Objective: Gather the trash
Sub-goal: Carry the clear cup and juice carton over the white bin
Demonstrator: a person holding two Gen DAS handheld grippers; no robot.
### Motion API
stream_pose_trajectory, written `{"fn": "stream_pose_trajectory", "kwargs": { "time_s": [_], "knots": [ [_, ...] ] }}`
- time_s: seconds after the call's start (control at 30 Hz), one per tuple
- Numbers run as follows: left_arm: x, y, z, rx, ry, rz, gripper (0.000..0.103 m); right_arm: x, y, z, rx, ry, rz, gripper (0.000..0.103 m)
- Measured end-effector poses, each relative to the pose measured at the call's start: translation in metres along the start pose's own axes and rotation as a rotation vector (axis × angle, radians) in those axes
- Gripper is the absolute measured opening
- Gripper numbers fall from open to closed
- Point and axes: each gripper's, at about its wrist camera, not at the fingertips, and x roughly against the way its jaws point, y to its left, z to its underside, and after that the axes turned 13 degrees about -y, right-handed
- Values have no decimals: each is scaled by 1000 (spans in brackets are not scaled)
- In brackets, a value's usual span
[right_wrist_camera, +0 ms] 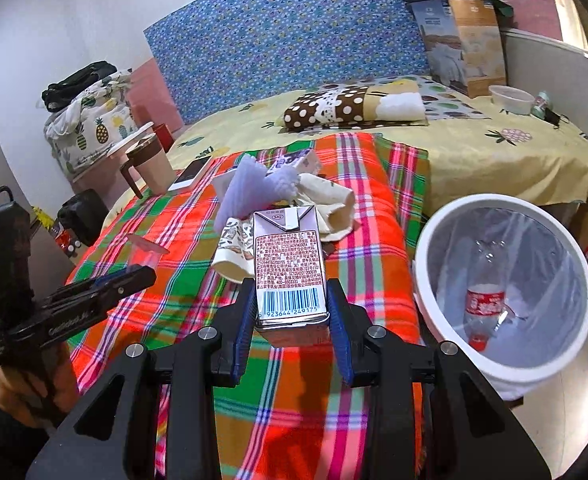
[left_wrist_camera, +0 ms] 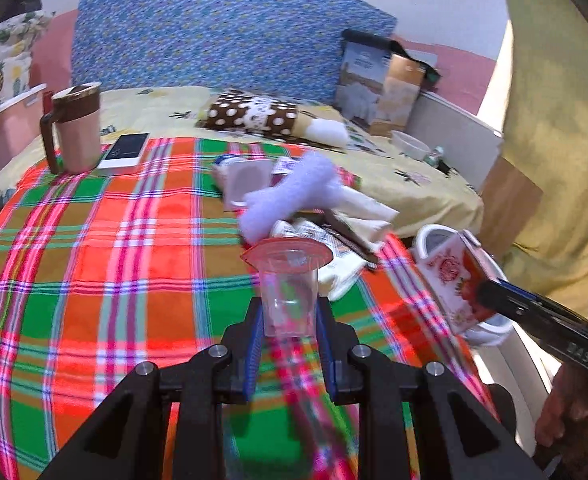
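My left gripper is shut on a clear plastic cup with a peeled red lid, held above the plaid blanket. My right gripper is shut on a silver milk carton whose barcode faces the camera. The carton also shows at the right of the left wrist view, over the white bin. The bin, lined with a clear bag, stands beside the bed and holds a red-labelled plastic bottle. A trash pile of purple fluffy material, a paper cup, crumpled paper and cartons lies mid-blanket.
A brown and pink mug and a phone sit at the blanket's far left. A polka-dot pillow, boxes and a white bowl lie farther back on the yellow sheet. A person's hand holds the left gripper.
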Motion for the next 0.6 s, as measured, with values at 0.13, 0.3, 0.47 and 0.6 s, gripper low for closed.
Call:
{"fn": "stream_pose_trajectory", "kwargs": {
  "time_s": [0.13, 0.3, 0.47, 0.6],
  "knots": [
    [8, -17, 5, -13, 0, 37, 25, 8, -5, 3, -10, -12, 17, 37],
    [9, -36, 11, -38, 10, 75, 25, 16, -8, 6, -19, -23, 34, 37],
    [3, -50, 12, -59, 20, 109, 26, 20, -14, 8, -29, -30, 50, 37],
    [-4, -62, 10, -79, 22, 136, 26, 24, -22, 8, -37, -37, 70, 37]
  ]
}}
